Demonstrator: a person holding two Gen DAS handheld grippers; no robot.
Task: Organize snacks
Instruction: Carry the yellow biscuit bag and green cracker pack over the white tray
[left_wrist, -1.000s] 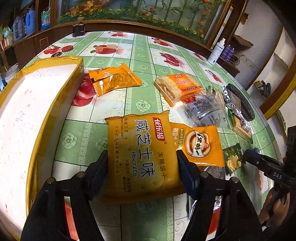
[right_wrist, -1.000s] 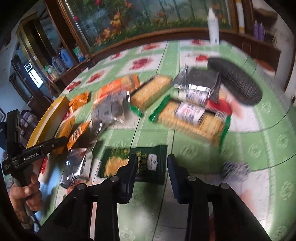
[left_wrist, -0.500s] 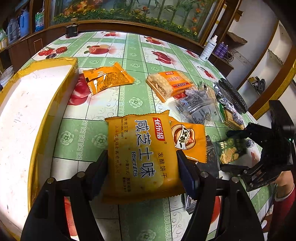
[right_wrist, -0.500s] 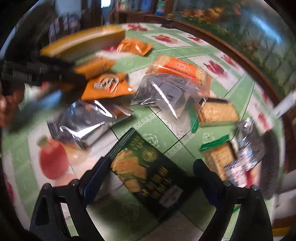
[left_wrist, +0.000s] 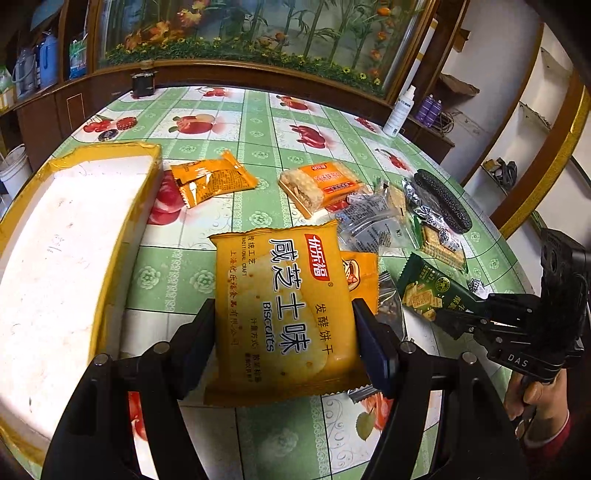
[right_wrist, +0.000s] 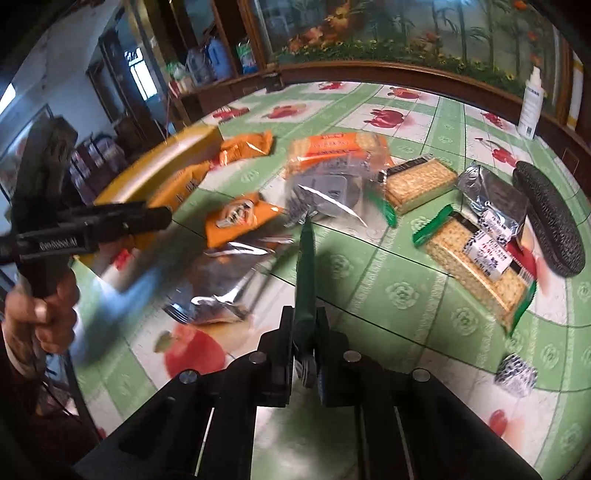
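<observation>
My left gripper (left_wrist: 282, 332) is shut on a yellow biscuit packet (left_wrist: 284, 310) and holds it above the table, right of the yellow-rimmed white box (left_wrist: 66, 236). My right gripper (right_wrist: 303, 328) is shut on a dark green cracker packet (right_wrist: 306, 273), seen edge-on and lifted off the table. In the left wrist view the green packet (left_wrist: 424, 291) hangs from the right gripper (left_wrist: 452, 319). The left gripper (right_wrist: 155, 218) shows at the left in the right wrist view.
On the green fruit-print tablecloth (left_wrist: 258, 147) lie an orange packet (left_wrist: 212, 179), an orange cracker pack (left_wrist: 321, 184), a clear bag (left_wrist: 373, 225), a silver packet (right_wrist: 221, 280), green-edged cracker packs (right_wrist: 476, 266), a dark oval case (right_wrist: 550, 236) and a white bottle (right_wrist: 532, 107).
My right gripper has shut on the green cracker packet and lifted it on edge. My left gripper keeps hold of the yellow biscuit packet, shifted slightly.
</observation>
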